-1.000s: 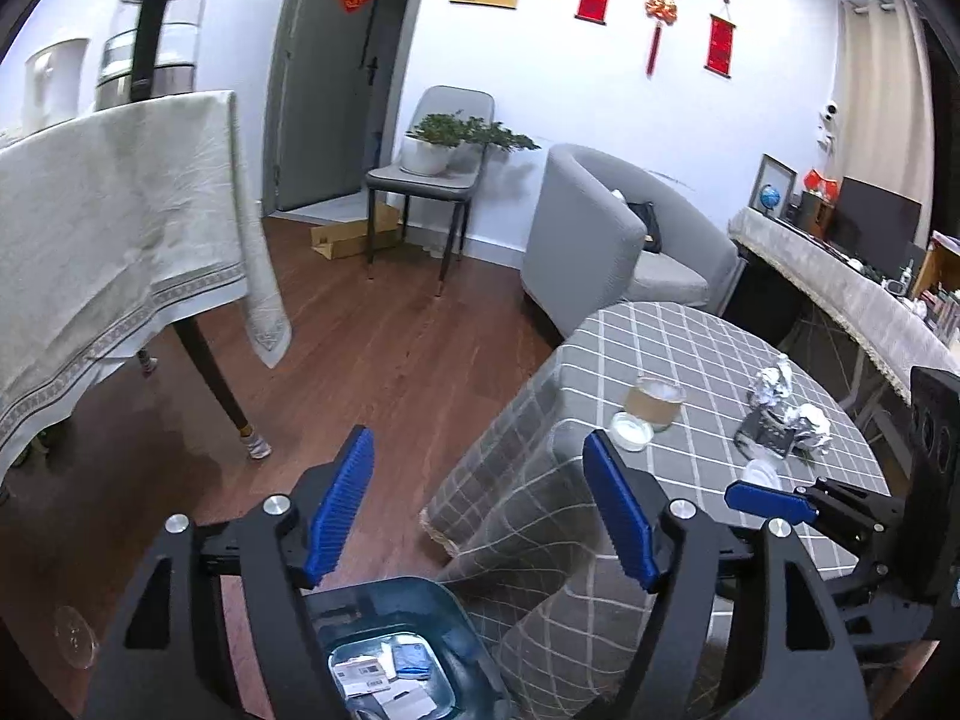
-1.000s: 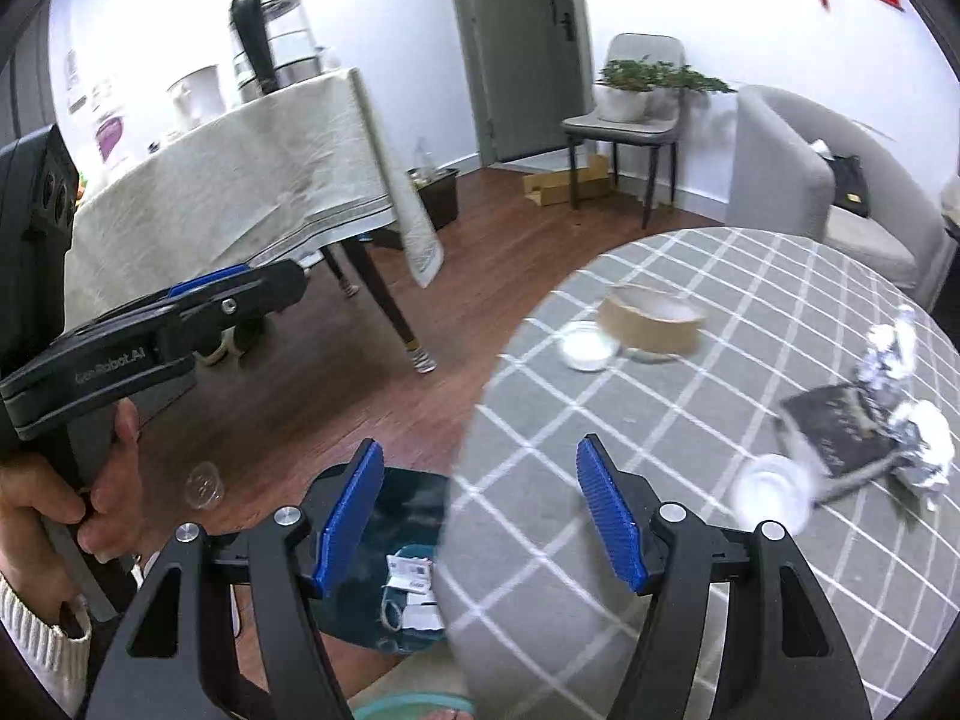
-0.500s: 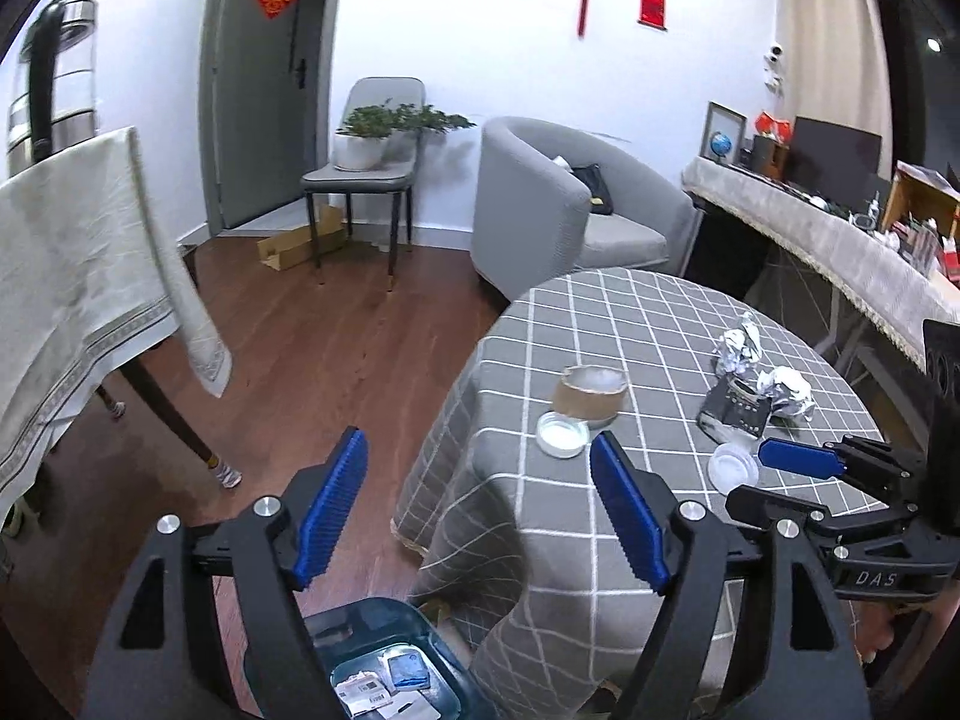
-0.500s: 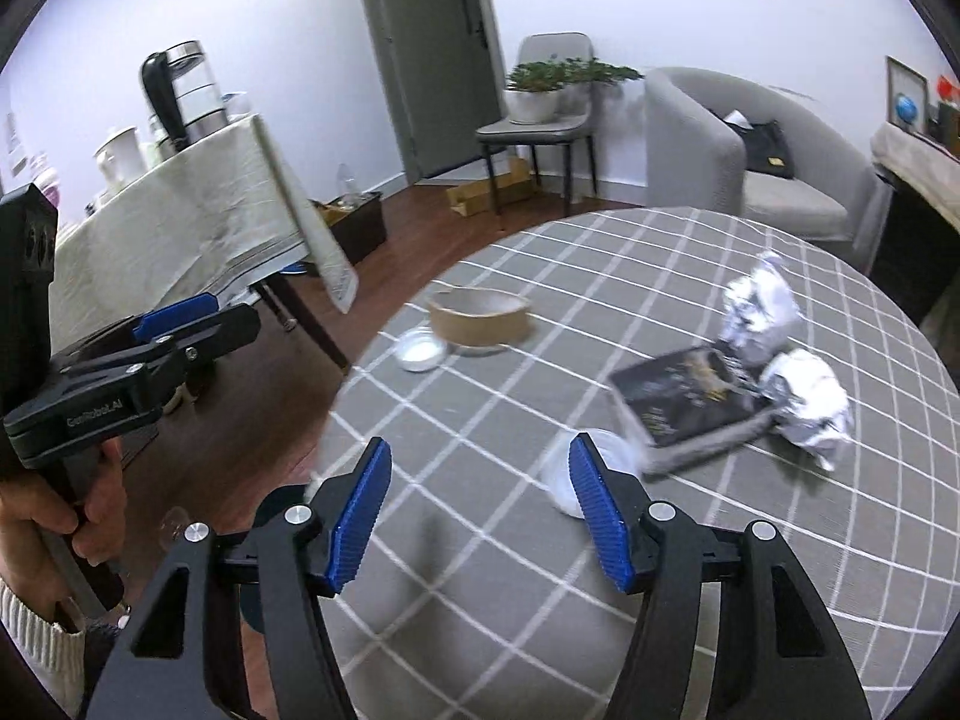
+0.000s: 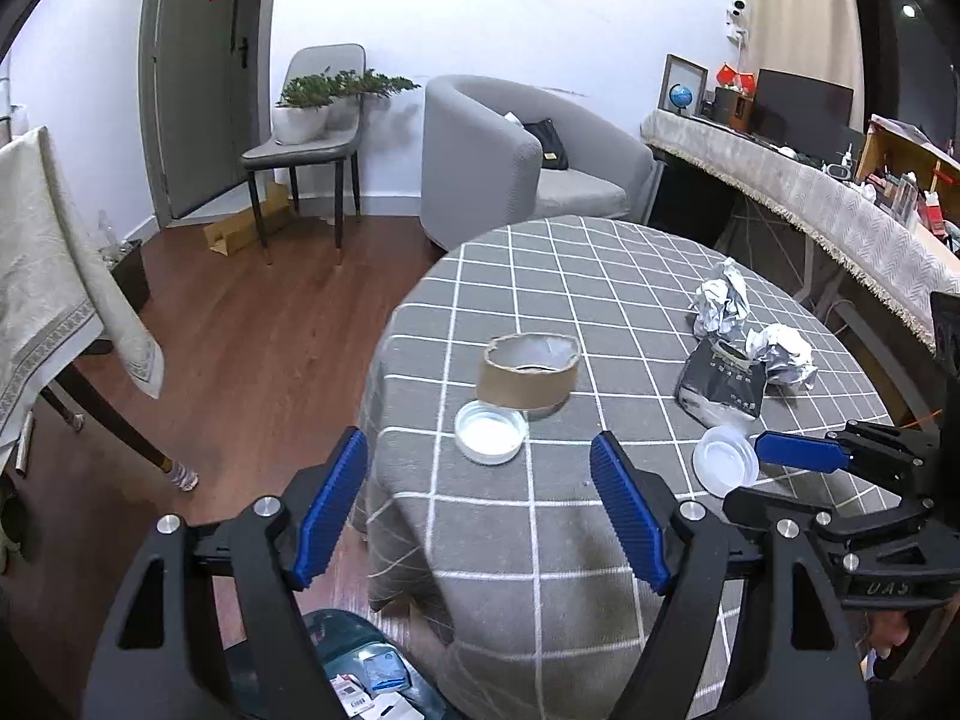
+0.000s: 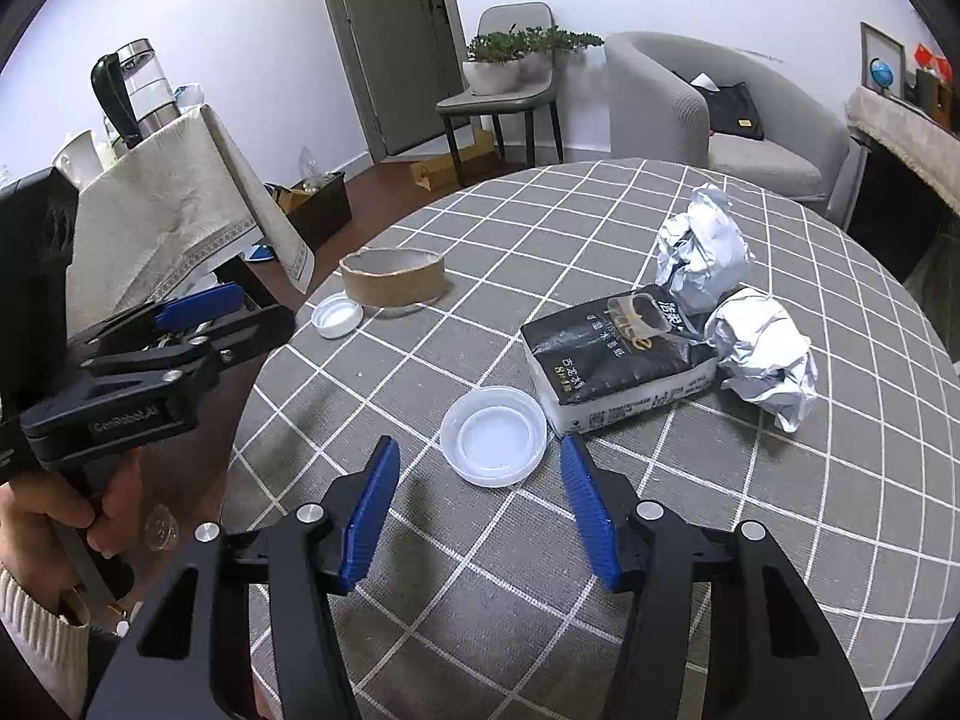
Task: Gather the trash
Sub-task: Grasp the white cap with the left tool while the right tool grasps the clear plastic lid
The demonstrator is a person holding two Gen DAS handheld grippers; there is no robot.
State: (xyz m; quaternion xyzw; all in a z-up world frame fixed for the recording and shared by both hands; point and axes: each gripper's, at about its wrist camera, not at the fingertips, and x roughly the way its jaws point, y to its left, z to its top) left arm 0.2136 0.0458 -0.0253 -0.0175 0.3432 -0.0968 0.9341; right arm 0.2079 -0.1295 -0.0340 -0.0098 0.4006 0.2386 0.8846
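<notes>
On the round checked table point(image 6: 600, 540) lie a clear plastic lid point(image 6: 493, 435), a black packet point(image 6: 618, 360), two crumpled foil balls point(image 6: 702, 252) point(image 6: 762, 354), a cardboard tape ring point(image 6: 393, 276) and a small white lid point(image 6: 337, 315). My right gripper point(image 6: 478, 443) hovers low over the clear lid. Its jaws are closing, the lid lies just past the tips, and the pads do not touch it. My left gripper point(image 5: 478, 437) stands open and empty at the table's left edge, in line with the white lid point(image 5: 490, 432) and tape ring point(image 5: 528, 375).
A blue-green trash bin point(image 5: 336, 630) with scraps inside stands on the wooden floor below the left gripper. A cloth-covered table point(image 6: 180, 210) with a kettle is at left. A grey armchair point(image 5: 510, 162) and a chair with a plant point(image 5: 306, 144) stand behind.
Both grippers have swung from the floor and bin in toward the round table. The right one has come down over the clear lid and its jaws have narrowed. The left stays wide open.
</notes>
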